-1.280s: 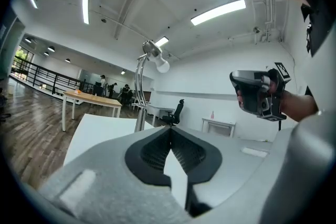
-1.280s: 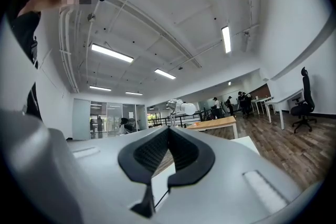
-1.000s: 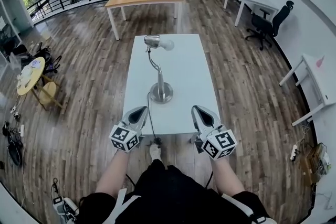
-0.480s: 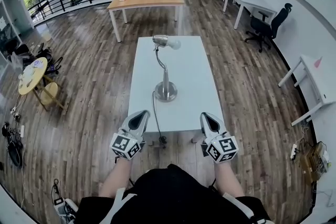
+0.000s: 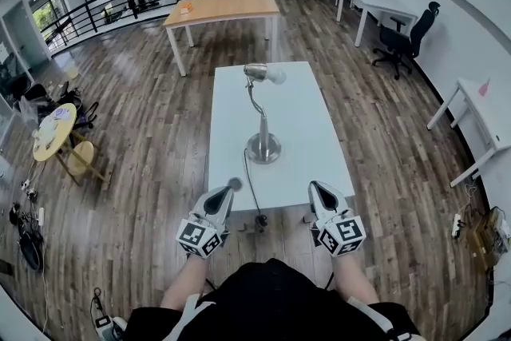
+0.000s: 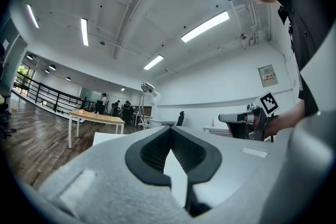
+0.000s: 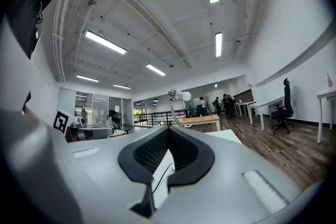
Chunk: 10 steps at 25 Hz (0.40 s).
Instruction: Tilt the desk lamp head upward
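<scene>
A silver desk lamp stands on the white table point(image 5: 311, 116). Its round base point(image 5: 263, 148) sits near the middle, and a curved neck rises to the head point(image 5: 257, 73) with a white bulb point(image 5: 276, 77) pointing right, roughly level. Its cable point(image 5: 251, 188) runs off the table's front edge. My left gripper point(image 5: 227, 189) and right gripper point(image 5: 318, 188) hover at that front edge, either side of the cable, both shut and empty, well short of the lamp. The lamp head point(image 6: 147, 87) shows far off in the left gripper view. In the right gripper view the lamp head point(image 7: 173, 93) is also distant.
A wooden table point(image 5: 223, 8) stands beyond the white one. White desks and a black office chair point(image 5: 407, 32) line the right wall. A small round yellow table point(image 5: 52, 132) is at the left. People stand far back. Wooden floor surrounds the table.
Both grippers have drawn back a little toward the table's front edge, the right one sinking slightly. The view has shifted, so the lamp sits further right. Both jaws stay shut.
</scene>
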Tool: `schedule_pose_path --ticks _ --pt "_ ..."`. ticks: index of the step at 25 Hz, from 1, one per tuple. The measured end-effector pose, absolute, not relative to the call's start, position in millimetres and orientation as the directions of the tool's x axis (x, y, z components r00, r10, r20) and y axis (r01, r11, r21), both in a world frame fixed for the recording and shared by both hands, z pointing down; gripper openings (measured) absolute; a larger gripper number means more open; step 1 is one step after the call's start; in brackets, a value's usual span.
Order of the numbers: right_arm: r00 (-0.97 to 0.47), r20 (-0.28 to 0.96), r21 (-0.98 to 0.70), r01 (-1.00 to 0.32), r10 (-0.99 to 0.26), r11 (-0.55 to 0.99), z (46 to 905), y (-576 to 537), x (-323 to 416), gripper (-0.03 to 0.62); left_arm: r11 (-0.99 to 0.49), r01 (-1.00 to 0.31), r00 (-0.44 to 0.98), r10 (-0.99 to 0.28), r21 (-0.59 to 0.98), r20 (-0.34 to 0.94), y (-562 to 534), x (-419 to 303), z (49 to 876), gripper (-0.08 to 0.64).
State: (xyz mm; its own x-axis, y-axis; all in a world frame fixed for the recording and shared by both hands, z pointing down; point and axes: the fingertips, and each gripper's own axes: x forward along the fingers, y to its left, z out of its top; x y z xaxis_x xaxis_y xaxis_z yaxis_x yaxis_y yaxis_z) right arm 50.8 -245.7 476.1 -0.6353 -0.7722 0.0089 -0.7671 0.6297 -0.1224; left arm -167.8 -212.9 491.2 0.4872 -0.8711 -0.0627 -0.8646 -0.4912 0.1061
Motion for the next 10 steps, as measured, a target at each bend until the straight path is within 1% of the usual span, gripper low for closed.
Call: schedule_pose_path --ticks 4,10 --pt "-0.635 0.024 -0.135 -0.767 -0.772 0.627 481.8 -241.9 46.8 0.005 -0.504 -0.862 0.501 -0.864 0.065 -0.046 -206.7 -166.8 494.6 -0.002" --pt "-0.648 0.036 -0.146 -0.756 -0.761 0.638 484.4 -241.0 40.5 0.005 -0.496 -0.857 0.492 -0.868 0.143 -0.063 -203.1 -174.2 496.9 -0.002"
